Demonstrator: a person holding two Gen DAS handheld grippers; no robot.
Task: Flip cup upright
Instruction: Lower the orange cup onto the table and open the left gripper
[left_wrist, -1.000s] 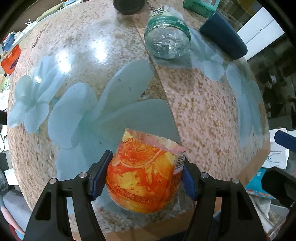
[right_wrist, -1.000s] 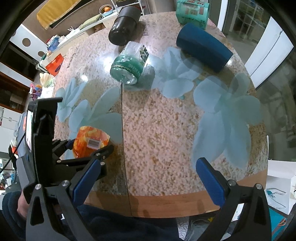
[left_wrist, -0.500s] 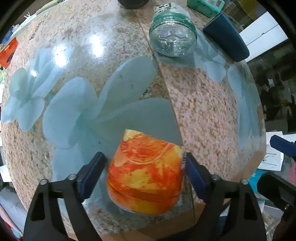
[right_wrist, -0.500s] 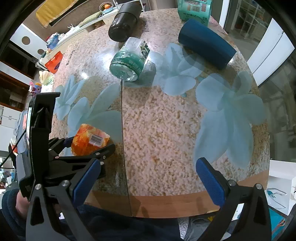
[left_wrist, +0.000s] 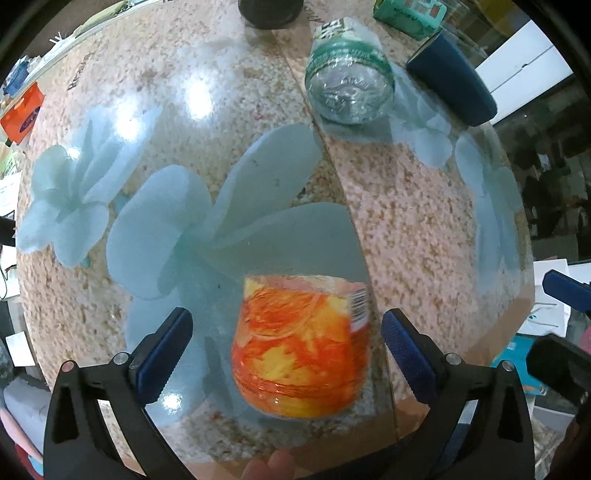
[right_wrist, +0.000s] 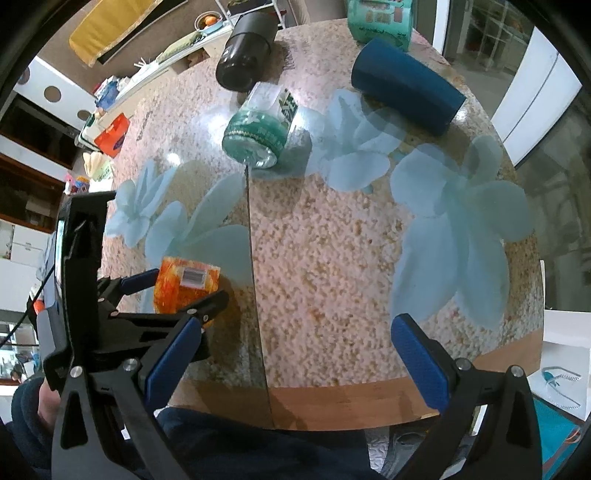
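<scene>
An orange and yellow printed cup (left_wrist: 301, 345) stands on the table near its front edge, narrow end toward the camera's far side. It also shows in the right wrist view (right_wrist: 184, 286) with a barcode label on it. My left gripper (left_wrist: 284, 345) is open, its blue pads apart from the cup on both sides. My right gripper (right_wrist: 295, 354) is open and empty above the table's front edge, to the right of the cup.
A clear bottle with a green label (left_wrist: 349, 88) lies on its side at the back. A dark blue cup (right_wrist: 406, 86) lies on its side at the back right. A black cylinder (right_wrist: 245, 48) and a teal box (right_wrist: 380, 16) lie beyond. The table edge (right_wrist: 332, 402) is near.
My left gripper has opened and let go of the orange cup, which now stands free on the table. The right gripper has hardly moved.
</scene>
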